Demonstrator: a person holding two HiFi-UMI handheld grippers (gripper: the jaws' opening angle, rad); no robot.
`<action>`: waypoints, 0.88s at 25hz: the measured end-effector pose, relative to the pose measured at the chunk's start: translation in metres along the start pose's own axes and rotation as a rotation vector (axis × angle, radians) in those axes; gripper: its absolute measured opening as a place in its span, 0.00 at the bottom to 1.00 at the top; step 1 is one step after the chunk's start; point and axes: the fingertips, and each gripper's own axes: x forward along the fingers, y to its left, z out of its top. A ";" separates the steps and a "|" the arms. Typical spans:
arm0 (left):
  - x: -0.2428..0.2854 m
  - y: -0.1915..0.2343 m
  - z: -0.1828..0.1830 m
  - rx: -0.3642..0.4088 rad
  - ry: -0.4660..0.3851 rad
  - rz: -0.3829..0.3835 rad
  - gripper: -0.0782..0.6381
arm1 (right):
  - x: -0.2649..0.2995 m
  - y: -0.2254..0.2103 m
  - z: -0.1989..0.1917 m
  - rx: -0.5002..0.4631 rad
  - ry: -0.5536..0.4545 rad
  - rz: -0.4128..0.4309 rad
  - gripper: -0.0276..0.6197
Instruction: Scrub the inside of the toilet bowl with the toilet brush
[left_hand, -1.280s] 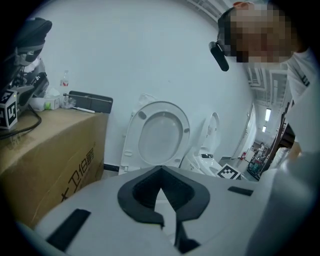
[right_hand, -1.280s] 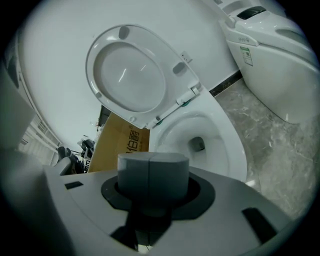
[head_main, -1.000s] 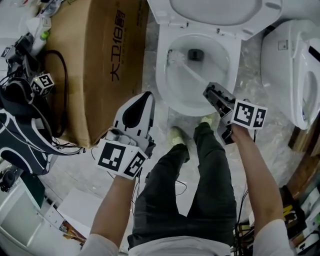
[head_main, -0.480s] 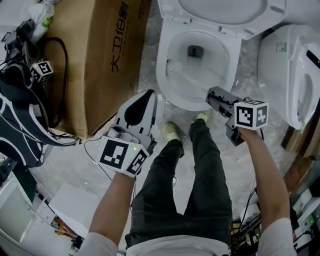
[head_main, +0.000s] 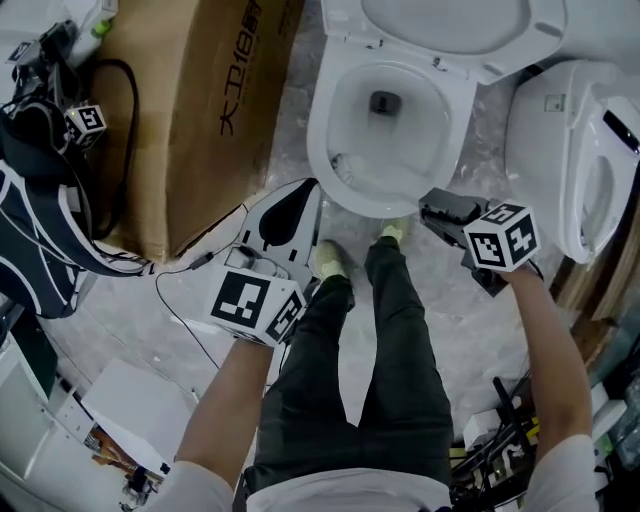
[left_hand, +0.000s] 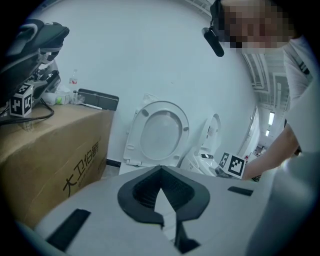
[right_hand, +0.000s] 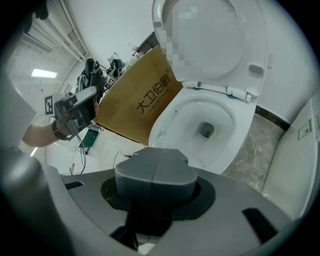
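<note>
The white toilet bowl (head_main: 322, 125) stands open at the top centre of the head view, its lid up, and shows ahead in the right gripper view (right_hand: 235, 142). The pale toilet brush head (head_main: 338, 165) lies low against the bowl's front-left wall; its thin handle is faint. My right gripper (head_main: 432, 206) hovers just outside the front-right rim, its grey pads (right_hand: 135, 172) pressed together with the handle hidden under them. My left gripper (head_main: 298, 196) hangs left of the bowl, above the floor, jaw tips touching and nothing between them (left_hand: 161, 172).
A large cardboard box (head_main: 190, 110) stands left of the toilet. A second white toilet (head_main: 565, 150) sits close on the right. The person's shoes (head_main: 330, 258) are planted just before the bowl. A dark bag and cables (head_main: 45, 235) lie at far left.
My right gripper has drawn back from over the bowl to outside its front rim. The brush head has slid from the bowl's far left to its near left wall. The left gripper barely moved.
</note>
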 end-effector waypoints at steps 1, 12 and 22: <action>0.000 -0.002 0.000 -0.001 0.001 -0.001 0.12 | -0.003 0.000 -0.002 -0.025 0.019 -0.006 0.29; 0.000 -0.012 -0.003 -0.007 0.001 0.004 0.12 | -0.040 -0.019 -0.018 -0.322 0.214 -0.087 0.29; 0.004 -0.020 -0.006 -0.020 0.003 0.009 0.12 | -0.071 -0.028 -0.009 -0.716 0.422 -0.234 0.29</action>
